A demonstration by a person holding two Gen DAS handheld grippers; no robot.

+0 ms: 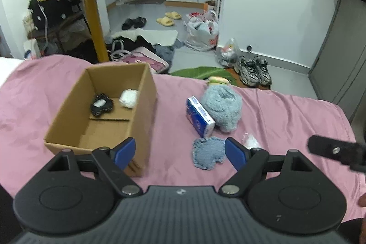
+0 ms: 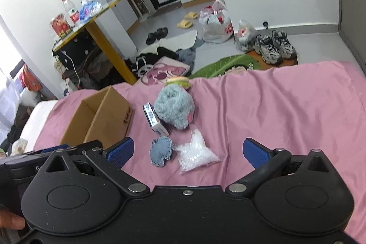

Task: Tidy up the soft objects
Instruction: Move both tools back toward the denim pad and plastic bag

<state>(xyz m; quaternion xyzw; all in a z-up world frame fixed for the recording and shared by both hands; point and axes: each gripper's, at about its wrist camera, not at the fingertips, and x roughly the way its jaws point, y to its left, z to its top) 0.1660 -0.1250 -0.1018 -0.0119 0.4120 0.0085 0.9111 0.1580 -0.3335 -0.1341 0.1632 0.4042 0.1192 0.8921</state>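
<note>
An open cardboard box [image 1: 119,125] stands on the pink bed sheet [image 1: 286,116], holding a black fuzzy item [image 1: 101,104] and a white wad [image 1: 128,98]. Right of it lie a fluffy grey-blue bundle [image 1: 223,106], a blue and white packet [image 1: 200,116], a denim patch [image 1: 207,152], a clear bag of white filling [image 2: 195,152] and a small burger plush [image 2: 179,82]. My left gripper [image 1: 180,153] is open above the sheet, between the box corner and the denim patch. My right gripper [image 2: 188,151] is open over the denim patch [image 2: 161,150] and the clear bag, holding nothing.
Beyond the bed's far edge the floor holds clothes, a pink bag [image 2: 167,72], plastic bags [image 2: 217,26], slippers, sneakers [image 2: 274,46] and a green leaf mat [image 2: 228,64]. A yellow-legged table [image 1: 91,6] with bottles stands at the left. A grey cabinet [image 1: 343,56] is on the right.
</note>
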